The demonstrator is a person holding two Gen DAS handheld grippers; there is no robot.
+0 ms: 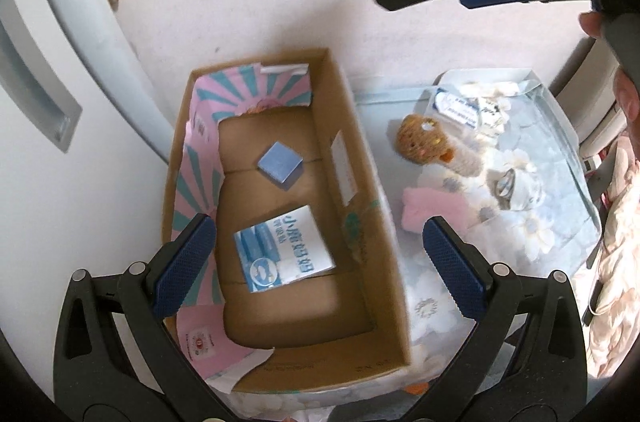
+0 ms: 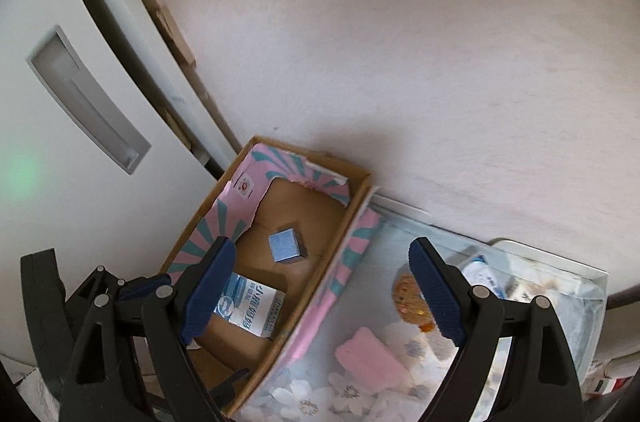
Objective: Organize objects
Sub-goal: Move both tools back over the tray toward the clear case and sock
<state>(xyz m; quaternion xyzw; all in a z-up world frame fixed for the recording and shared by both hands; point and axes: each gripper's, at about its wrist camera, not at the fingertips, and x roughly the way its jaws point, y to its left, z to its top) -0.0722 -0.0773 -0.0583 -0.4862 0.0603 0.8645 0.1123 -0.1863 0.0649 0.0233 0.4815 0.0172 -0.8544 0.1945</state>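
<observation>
A cardboard box [image 1: 360, 150] [image 2: 340, 222] with a pink and teal lining stands against the wall. In it lie a small blue box [image 1: 280, 162] [image 2: 285, 246] and a white and blue carton [image 1: 284, 250] [image 2: 252, 306]. My left gripper [image 1: 316, 226] hangs open above the carton, holding nothing. My right gripper [image 2: 322, 244] is open and empty too, high over the box's right wall. To the right of the box lie a brown knitted toy [image 1: 420, 138] [image 2: 406, 296] and a pink pad [image 1: 428, 210] [image 2: 368, 358].
A white door with a recessed handle [image 1: 40, 94] [image 2: 88, 102] stands left of the box. Right of it, a floral cloth [image 1: 432, 306] carries a clear tray [image 1: 560, 110] with small packets [image 1: 460, 106] and a glass piece [image 1: 508, 186]. A person's hand [image 1: 628, 94] shows at the right edge.
</observation>
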